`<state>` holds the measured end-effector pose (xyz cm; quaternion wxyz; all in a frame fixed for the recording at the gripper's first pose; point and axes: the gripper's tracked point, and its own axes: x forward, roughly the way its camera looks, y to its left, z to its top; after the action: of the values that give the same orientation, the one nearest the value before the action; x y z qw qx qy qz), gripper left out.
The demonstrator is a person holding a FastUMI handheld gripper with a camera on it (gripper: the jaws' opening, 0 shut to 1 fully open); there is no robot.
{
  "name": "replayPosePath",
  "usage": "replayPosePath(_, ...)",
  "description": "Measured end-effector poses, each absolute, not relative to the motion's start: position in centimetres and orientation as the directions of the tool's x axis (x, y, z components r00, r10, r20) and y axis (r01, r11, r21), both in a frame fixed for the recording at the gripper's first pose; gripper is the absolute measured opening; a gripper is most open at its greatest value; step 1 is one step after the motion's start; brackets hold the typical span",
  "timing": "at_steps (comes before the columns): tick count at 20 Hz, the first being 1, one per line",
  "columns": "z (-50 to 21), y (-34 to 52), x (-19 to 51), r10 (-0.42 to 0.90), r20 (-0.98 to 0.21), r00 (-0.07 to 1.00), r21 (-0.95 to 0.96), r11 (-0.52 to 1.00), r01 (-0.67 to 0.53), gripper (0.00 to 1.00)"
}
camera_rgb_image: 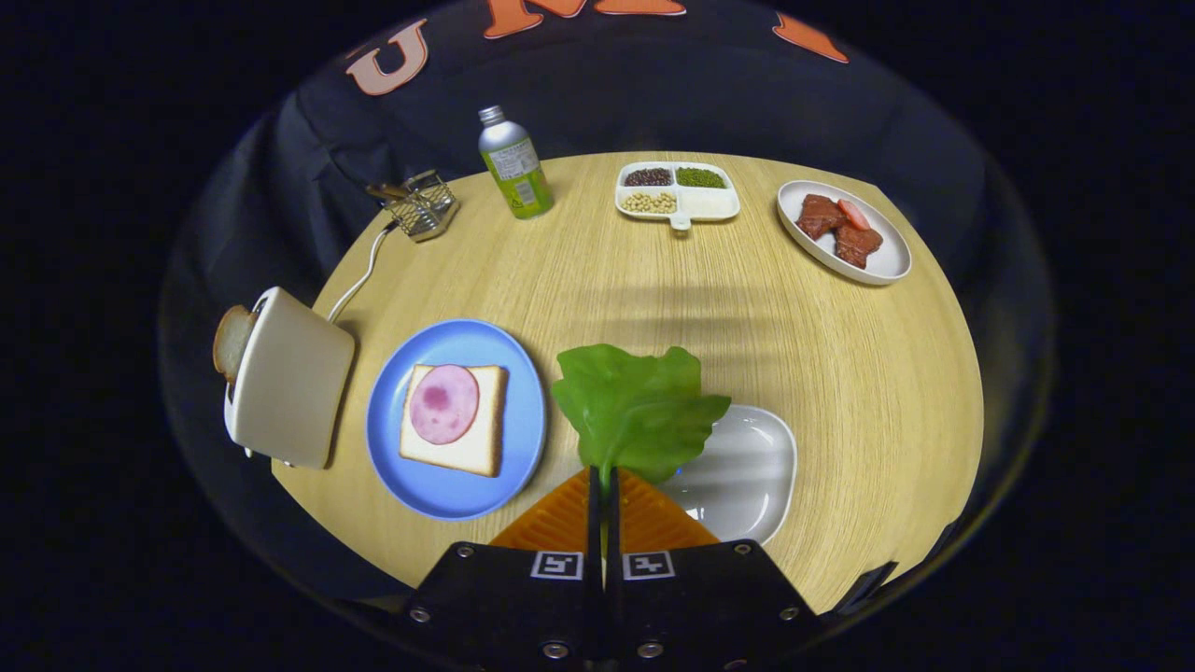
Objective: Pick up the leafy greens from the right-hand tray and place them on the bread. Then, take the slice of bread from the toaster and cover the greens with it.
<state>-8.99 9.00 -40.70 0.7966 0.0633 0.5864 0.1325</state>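
fingers (603,485) pinched on leafy greens (635,406) stem, above white tray (747,476), bread (457,415) on blue plate (523,411) alongside

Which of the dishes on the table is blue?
The round plate holding bread, between toaster and the hand-held gripper's leaf; the others are white.

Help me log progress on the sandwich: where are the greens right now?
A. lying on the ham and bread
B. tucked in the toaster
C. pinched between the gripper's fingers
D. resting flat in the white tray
C: the gripper is shut on the stem of the greens, with the leaf ahead of the fingers, beside the blue plate.
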Motion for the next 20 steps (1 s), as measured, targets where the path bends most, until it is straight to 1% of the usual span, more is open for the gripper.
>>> replayPosePath(4, -39.0, 11.9, -8.6, 0.339, -0.896, 0.288, 0.305, 0.939, -0.157, 0.01)
replayPosePath(6, -39.1, 13.3, -8.6, 0.346, -0.897, 0.275, 0.307, 0.935, -0.176, 0.01)
replayPosePath(13, -39.1, 20.1, -9.4, 0.436, -0.878, 0.2, 0.378, 0.885, -0.271, 0.02)
replayPosePath(20, -39.5, 24.9, -10.0, 0.516, -0.849, 0.114, 0.46, 0.828, -0.322, 0.02)
